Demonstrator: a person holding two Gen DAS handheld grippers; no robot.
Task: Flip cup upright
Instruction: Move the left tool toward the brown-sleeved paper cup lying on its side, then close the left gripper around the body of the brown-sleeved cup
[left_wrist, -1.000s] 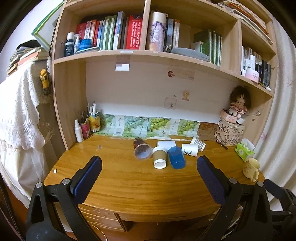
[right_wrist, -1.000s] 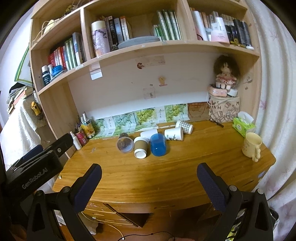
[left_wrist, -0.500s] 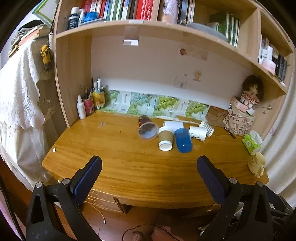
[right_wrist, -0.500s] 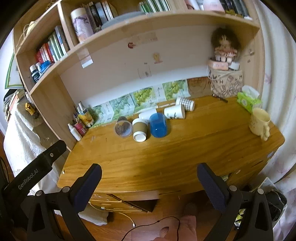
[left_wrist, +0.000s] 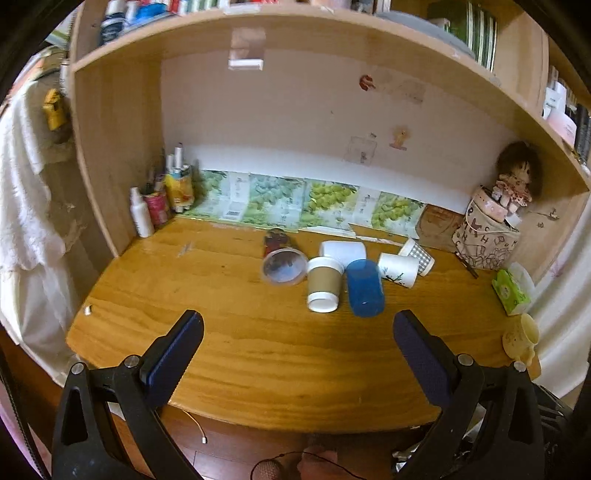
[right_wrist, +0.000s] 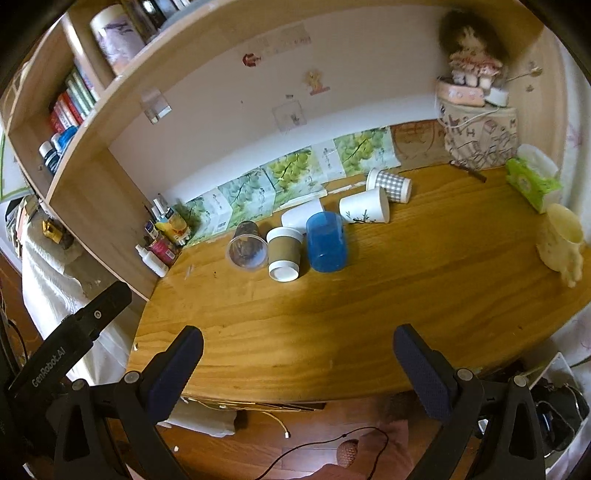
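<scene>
Several cups lie on their sides in a cluster at the back middle of the wooden desk: a clear plastic cup, a brown-sleeved paper cup, a blue plastic cup, plain white cups and a checked cup. The same cluster shows in the right wrist view, with the blue cup in the middle. My left gripper is open and empty, above the desk's front edge. My right gripper is open and empty, also short of the cups.
A cream mug stands upright at the desk's right edge beside a green tissue pack. Bottles and pens crowd the back left corner. A patterned bag with a doll sits back right. A shelf overhangs the desk.
Both grippers have risen and tilted downward, moving closer over the desk's front edge. The cups have not moved. Both stay open.
</scene>
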